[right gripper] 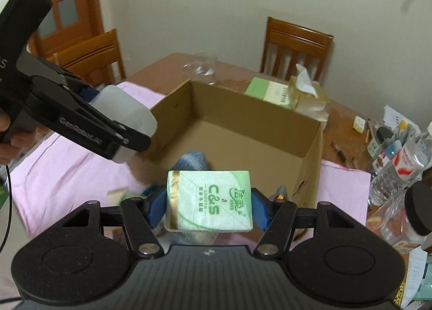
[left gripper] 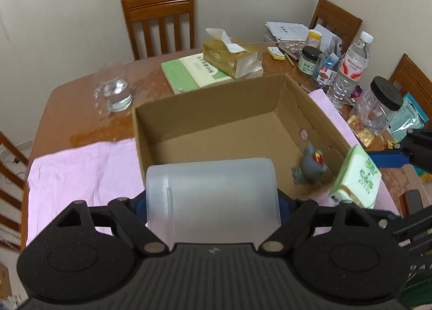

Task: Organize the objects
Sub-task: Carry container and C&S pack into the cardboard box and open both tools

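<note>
My left gripper is shut on a frosted white plastic container, held above the near edge of an open cardboard box. A grey toy lies in the box's right corner. My right gripper is shut on a green tissue pack, its blue pads pressing both sides, over the box. In the right wrist view the left gripper hangs at the left with the container. The left wrist view shows the pack by the box's right wall.
The box sits on a pink cloth on a wooden table. Behind it are a glass of water, a green book and a tissue box. Bottles and jars crowd the right. Chairs stand around.
</note>
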The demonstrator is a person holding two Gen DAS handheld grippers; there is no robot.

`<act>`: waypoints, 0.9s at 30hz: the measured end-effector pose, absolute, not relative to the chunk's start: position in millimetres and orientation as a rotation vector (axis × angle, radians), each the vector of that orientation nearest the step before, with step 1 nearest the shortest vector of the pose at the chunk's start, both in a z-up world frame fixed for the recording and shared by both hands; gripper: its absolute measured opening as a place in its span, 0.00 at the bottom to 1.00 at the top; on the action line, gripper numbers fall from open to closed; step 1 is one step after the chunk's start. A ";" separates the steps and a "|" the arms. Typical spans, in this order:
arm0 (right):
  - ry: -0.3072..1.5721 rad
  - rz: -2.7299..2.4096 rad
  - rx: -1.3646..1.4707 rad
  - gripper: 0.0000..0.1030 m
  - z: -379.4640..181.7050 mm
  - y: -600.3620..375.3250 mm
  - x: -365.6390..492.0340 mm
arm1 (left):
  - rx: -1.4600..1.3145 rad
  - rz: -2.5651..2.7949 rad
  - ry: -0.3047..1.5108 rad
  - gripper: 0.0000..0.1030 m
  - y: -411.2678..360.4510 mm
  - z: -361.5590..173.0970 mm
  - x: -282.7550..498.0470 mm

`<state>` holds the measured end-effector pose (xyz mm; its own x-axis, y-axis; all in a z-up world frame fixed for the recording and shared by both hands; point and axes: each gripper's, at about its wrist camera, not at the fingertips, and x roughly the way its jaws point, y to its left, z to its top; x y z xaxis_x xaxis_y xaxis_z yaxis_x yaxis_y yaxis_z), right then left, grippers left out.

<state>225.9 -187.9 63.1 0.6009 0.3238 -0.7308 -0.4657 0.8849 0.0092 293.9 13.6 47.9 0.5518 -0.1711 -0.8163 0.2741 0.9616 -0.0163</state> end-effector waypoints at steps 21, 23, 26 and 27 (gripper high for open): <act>0.817 0.312 -0.157 0.97 41.3 -172.6 277.7 | 0.159 -0.318 1.054 0.82 9.2 -7.2 379.7; 0.827 0.296 -0.142 0.97 40.5 -176.7 277.0 | 0.164 -0.313 1.051 0.84 7.9 -10.6 384.2; 0.838 0.274 -0.123 0.99 38.9 -183.3 276.3 | 0.168 -0.312 1.037 0.90 5.6 -11.5 389.1; 0.837 0.266 -0.120 1.00 38.6 -185.2 275.1 | 0.172 -0.315 1.034 0.90 4.8 -11.3 389.3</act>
